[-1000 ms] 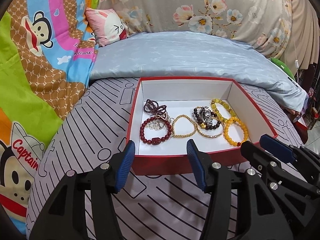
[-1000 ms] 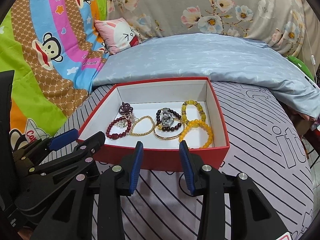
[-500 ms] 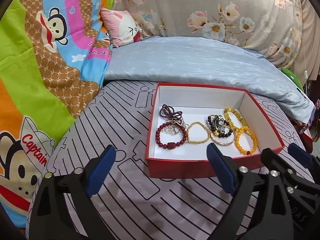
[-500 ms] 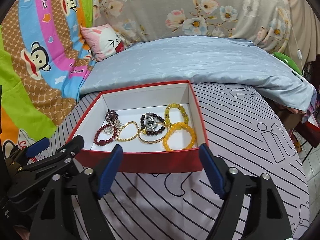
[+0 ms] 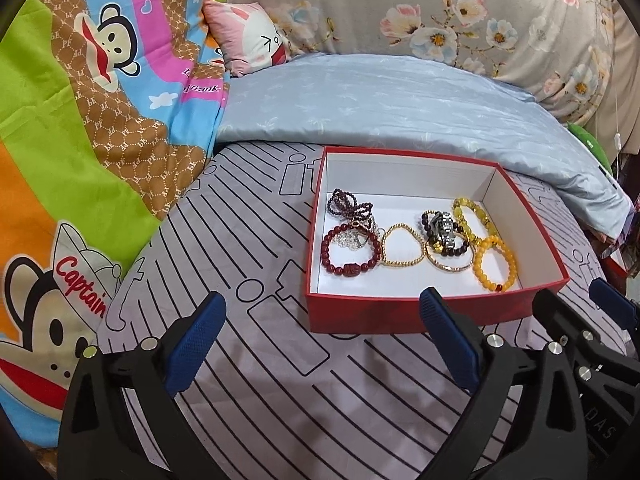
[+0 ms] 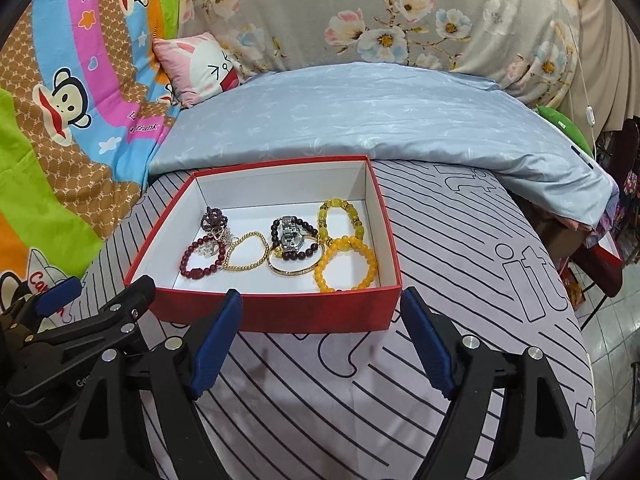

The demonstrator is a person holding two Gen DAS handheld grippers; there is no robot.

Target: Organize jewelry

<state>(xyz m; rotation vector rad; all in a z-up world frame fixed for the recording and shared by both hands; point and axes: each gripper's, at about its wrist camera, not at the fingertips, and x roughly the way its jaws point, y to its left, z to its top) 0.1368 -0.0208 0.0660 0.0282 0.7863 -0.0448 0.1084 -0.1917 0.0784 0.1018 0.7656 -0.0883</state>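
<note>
A red box [image 5: 400, 314] [image 6: 280, 312] with a white inside lies on the striped bed cover. In it lie a dark red bead bracelet [image 5: 350, 252] [image 6: 200, 260], a gold bead bracelet [image 5: 402, 246] [image 6: 246, 252], a silver watch [image 5: 442, 228] [image 6: 291, 236], a purple bead strand [image 5: 344, 202], and yellow bead bracelets [image 5: 494, 264] [image 6: 346, 264]. My left gripper [image 5: 324, 340] is open and empty, in front of the box's left corner. My right gripper [image 6: 320, 344] is open and empty, just before the box's front wall. Each gripper shows at the edge of the other's view.
A blue quilt [image 5: 380, 108] lies behind the box. A bright cartoon blanket [image 5: 80, 120] covers the left side, with a pink pillow [image 5: 248, 36] at the back. The bed's right edge drops off [image 6: 580, 280], with another red box [image 6: 608, 268] beside it.
Both grippers have opened wide from a narrow gap. Both have drawn back a little from the box, and the left one has shifted leftward.
</note>
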